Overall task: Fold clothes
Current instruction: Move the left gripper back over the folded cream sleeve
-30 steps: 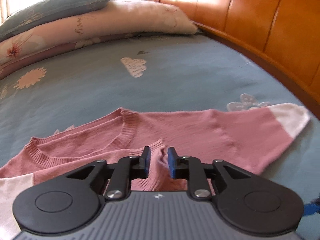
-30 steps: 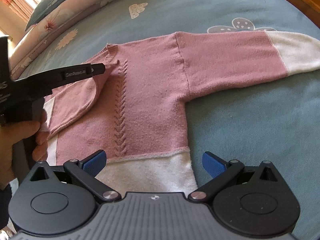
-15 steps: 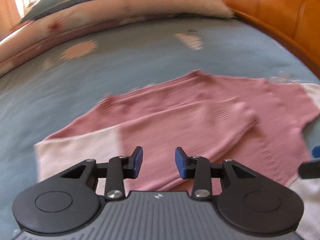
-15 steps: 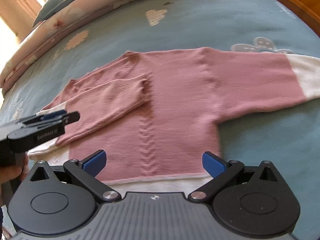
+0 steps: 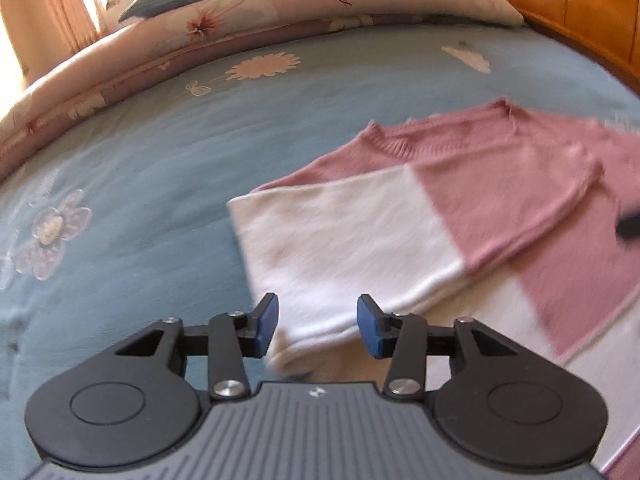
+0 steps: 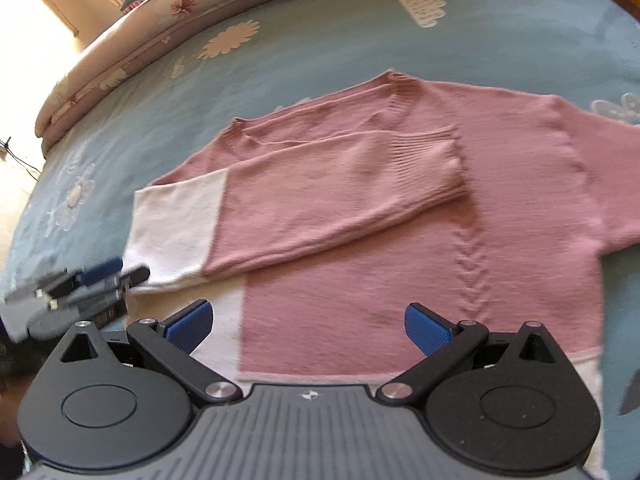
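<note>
A pink knit sweater (image 6: 500, 208) with white hem and white sleeve sections lies flat on the blue bedspread. Its left sleeve (image 6: 320, 200) is folded across the chest, cuff toward the middle. In the left wrist view the sweater (image 5: 500, 184) lies to the right, and the sleeve's white fold (image 5: 340, 240) is just ahead of my left gripper (image 5: 317, 326), which is open and empty. My right gripper (image 6: 308, 326) is wide open and empty above the hem. The left gripper (image 6: 100, 280) shows at the left beside the white fold.
The blue bedspread (image 5: 140, 168) with flower prints spreads to the left. Pillows (image 5: 248, 4) are stacked at the far end. A wooden headboard (image 5: 580, 8) stands at the right. The other sleeve (image 6: 616, 184) runs out of the right wrist view.
My left gripper let go of the sleeve cuff, opened, and drew back left to the sleeve's white fold. The sleeve now lies folded across the chest. My right gripper stayed open near the hem.
</note>
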### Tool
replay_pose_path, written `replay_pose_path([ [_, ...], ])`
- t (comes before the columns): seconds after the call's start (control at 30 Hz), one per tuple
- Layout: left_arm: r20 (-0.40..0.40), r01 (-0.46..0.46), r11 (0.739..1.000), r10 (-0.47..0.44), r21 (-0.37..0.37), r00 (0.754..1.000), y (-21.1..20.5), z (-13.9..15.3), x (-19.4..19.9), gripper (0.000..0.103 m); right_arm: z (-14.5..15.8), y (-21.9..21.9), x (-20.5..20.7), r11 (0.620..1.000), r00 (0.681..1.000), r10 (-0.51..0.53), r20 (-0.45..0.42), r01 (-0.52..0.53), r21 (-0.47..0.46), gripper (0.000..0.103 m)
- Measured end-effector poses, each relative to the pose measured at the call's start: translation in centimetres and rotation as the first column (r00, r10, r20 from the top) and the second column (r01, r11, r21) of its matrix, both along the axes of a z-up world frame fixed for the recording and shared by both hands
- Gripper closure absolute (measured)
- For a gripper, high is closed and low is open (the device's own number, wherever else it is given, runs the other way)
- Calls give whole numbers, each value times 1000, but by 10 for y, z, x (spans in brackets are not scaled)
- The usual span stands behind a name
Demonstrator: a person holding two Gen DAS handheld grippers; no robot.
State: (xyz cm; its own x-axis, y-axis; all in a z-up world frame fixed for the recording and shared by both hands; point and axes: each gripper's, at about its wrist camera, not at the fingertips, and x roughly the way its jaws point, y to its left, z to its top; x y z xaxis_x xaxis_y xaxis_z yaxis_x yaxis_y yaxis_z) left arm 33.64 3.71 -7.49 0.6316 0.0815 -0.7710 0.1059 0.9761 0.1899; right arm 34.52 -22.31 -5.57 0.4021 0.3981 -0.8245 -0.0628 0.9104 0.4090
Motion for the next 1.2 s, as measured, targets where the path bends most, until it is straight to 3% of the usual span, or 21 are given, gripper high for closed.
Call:
replay_pose_path([
  [0.13,13,46,998,-47,47,999,10,-7,-10,57,-4,4,14,994,999,-10,-38,14,111,0],
  [0.33,0,164,985,-164,61,986,9,-13,-22,55,-3,14,25,997,999,-26,-39,29,76,0],
  [0.4,4,145,987,-146,76,989,11,-16,-22,55,-5,16,26,997,998,-33,-46,36,75,0],
  [0.6,50,67,998,-67,-4,997,25,-10,-13,51,-10,16,26,996,997,-39,-65,44,74,0],
  [0.8,-6,-11,1000,11,0,1000,35,-24,-8,42,-9,10,30,996,998,-43,-50,46,73,0],
  [0.97,-13,-45,999,45,-13,999,38,-25,-7,37,-7,-11,47,992,998,-63,-14,64,111,10],
  [1.1,-19,-46,999,46,-11,999,38,-26,-6,36,-23,-40,65,971,985,-166,-56,173,168,17],
  [1.2,-21,-54,999,54,-8,998,37,-26,-5,34,-40,-66,65,922,947,-289,-136,314,225,18],
])
